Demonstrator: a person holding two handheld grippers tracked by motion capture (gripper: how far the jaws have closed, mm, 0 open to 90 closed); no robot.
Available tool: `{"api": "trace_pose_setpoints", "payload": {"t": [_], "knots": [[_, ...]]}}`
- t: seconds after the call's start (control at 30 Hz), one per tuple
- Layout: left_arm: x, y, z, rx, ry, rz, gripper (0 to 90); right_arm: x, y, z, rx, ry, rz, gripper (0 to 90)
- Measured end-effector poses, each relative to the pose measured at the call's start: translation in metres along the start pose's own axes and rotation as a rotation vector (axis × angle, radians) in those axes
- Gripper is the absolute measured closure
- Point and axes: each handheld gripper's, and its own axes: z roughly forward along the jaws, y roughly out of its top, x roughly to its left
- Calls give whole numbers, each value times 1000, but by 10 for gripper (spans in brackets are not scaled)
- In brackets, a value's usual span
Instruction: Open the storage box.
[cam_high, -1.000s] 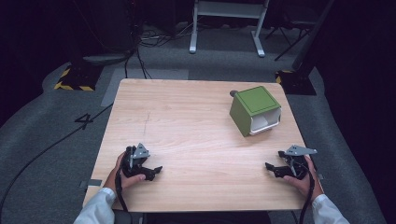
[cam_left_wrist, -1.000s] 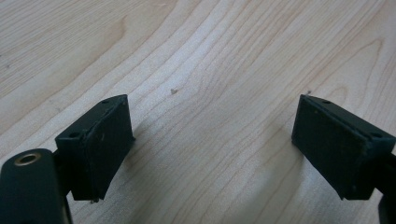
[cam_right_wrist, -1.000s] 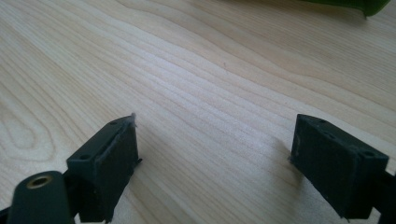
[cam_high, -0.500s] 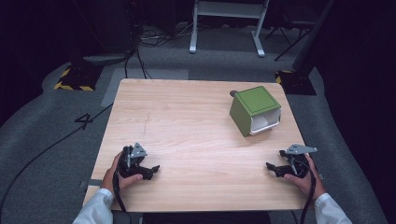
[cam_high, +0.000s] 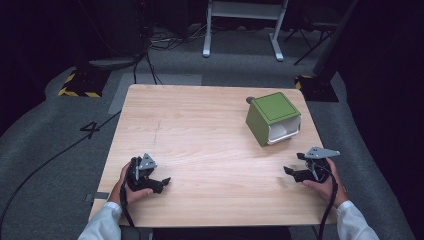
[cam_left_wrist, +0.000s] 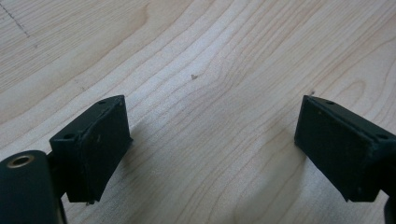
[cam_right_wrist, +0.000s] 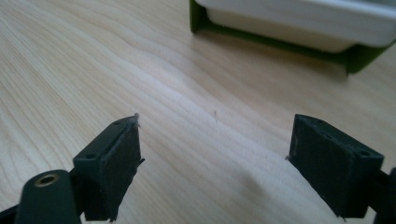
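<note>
Overall, the table (cam_high: 210, 145) is a light wooden top with visible grain, standing on grey carpet in a dark room; black cables (cam_high: 150, 55) run across the floor behind it, a white metal frame (cam_high: 240, 25) stands beyond the far edge, and yellow-black hazard blocks (cam_high: 80, 84) lie at the far left and far right corners. A taped figure "4" (cam_high: 91, 129) marks the carpet left of the table. The green box (cam_high: 272, 117) rests on the far right part of the table, tilted over so that its white-lined open side faces the near right edge; a small dark round item (cam_high: 249, 100) sits just behind it, too small to identify. The left gripper (cam_high: 159, 181) lies at the near left of the table in the person's left hand (cam_high: 131, 187), its jaws wide apart over bare wood. The right gripper (cam_high: 291, 171) sits at the near right in the right hand (cam_high: 325, 185), jaws likewise spread with nothing between them, pointing toward the box's white rim (cam_right_wrist: 299, 21), which lies close ahead with no obstruction between.
</note>
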Motion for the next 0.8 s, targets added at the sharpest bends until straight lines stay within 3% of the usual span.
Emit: {"api": "trace_pose_setpoints", "payload": {"t": [0.2, 0.33, 0.53, 0.8], "knots": [[0, 0, 0, 1, 2, 6, 107, 1, 21, 1, -39, 13, -56, 190], [1, 0, 0, 2, 1, 7, 107, 1, 31, 2, -65, 27, -63, 170], [1, -1, -1, 2, -1, 7, 107, 7, 61, 6, -104, 46, -100, 182], [1, -1, -1, 2, -2, 6, 107, 16, 78, 24, -88, 65, -129, 188]]}}
